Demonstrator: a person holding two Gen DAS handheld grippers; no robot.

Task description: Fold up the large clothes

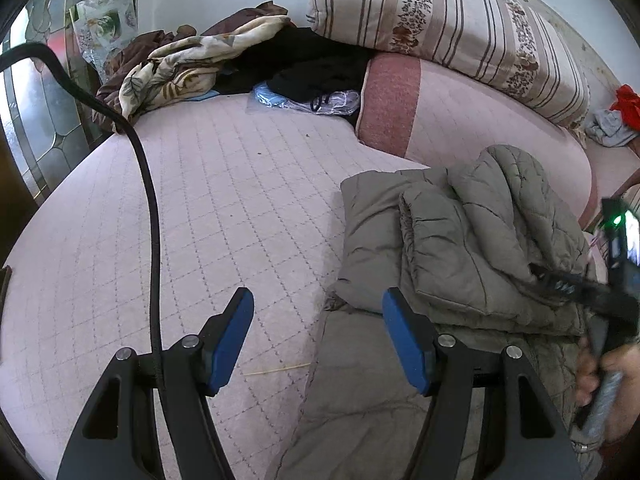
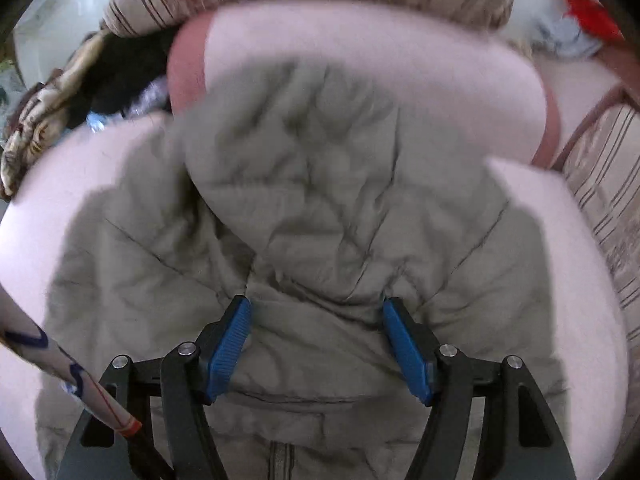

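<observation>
The left gripper [image 1: 318, 344] has its jaws apart and empty. It hangs over the near part of the pink quilted mattress [image 1: 200, 208], with one blue pad above bare quilting and the other above the near edge of the grey padded jacket [image 1: 460, 248]. This position likely keeps it clear of the garment while the other tool works.

The right gripper [image 2: 316, 350] also has its jaws apart. Its pads [image 2: 230, 350] straddle a ridge of jacket fabric without pressing on it. Nothing is clamped. The right wrist view is blurred, so fine contact cannot be confirmed.

The jacket lies toward the right side of the mattress. One layer is already doubled over the body, and the hood or upper part rises toward the far edge. Judged from this, one fold is laid and the next is pending.

Farther off, a pink rolled blanket [image 1: 460, 120] and a striped quilt [image 1: 448, 28] are stacked along the far edge. Loose clothes [image 1: 208, 60] are heaped in the far left corner, clear of the folding area.
</observation>
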